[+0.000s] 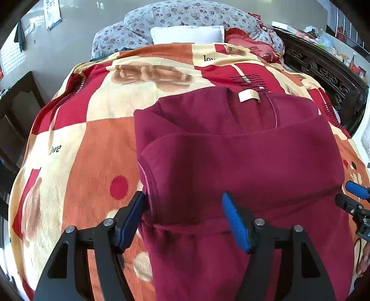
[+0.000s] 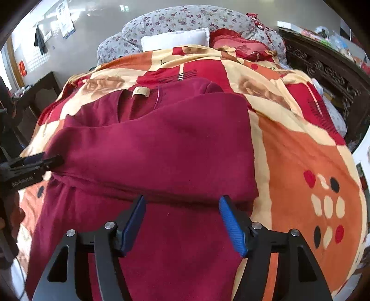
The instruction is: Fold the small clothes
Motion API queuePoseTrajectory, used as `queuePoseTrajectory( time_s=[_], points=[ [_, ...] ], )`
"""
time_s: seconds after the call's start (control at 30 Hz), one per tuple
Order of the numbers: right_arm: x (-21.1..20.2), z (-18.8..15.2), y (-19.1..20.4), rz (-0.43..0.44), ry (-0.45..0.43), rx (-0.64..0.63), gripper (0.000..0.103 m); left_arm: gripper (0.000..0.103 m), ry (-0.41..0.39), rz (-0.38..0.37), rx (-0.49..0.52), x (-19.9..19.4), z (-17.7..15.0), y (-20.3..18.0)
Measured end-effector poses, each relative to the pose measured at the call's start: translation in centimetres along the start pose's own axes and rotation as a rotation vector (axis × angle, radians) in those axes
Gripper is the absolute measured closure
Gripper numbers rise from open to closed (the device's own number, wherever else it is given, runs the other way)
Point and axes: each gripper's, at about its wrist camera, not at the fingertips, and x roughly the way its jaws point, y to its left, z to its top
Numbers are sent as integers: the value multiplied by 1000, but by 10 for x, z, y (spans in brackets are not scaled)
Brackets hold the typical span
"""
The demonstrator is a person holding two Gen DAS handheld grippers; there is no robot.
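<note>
Blue rubber pads sit on black fingers at the bottom of both views. On the left gripper the jaws stand wide apart. The left pad touches the outer edge of the dark red shirt, and the other pad rests on top of the cloth. Nothing is pinched between them.

On the right gripper the jaws are wide apart too. Both tips sit on the cloth, just under a thick folded edge, and they grab nothing.

In the left view the shirt fills the middle and the 5 o'clock side. In the right view the shirt fills the middle and the 7 o'clock side. It lies flat on the bed. Its long side runs from the camera toward the pillows. The neck end points away, toward 12 o'clock, with a small tan tag and a thin pink line at the collar. One part is folded across the body, so a fat, rounded band lies from side to side. The cloth looks soft and fuzzy.

Under it is a fluffy blanket with red, orange and cream squares, dots and the word "love". At 12 o'clock lie a white pillow and a gray flowery quilt. At 2 o'clock stands dark carved wood.
</note>
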Motion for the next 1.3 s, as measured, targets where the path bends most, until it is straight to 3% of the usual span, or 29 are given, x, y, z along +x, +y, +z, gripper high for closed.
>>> queuePoseTrajectory(
  time_s=[0.33,0.67,1.3],
  points=[
    [-33,-20,-9,-23,-8,30,23,29,-12,3,-25,-19,-27,-6],
    [-46,-43,-5,-62,-23,45,22,27,1,9,-1,-30,-53,-21],
    [-54,-75,3,-56,-12,87,18,22,35,-76,-33,-48,-100,-40]
  ],
)
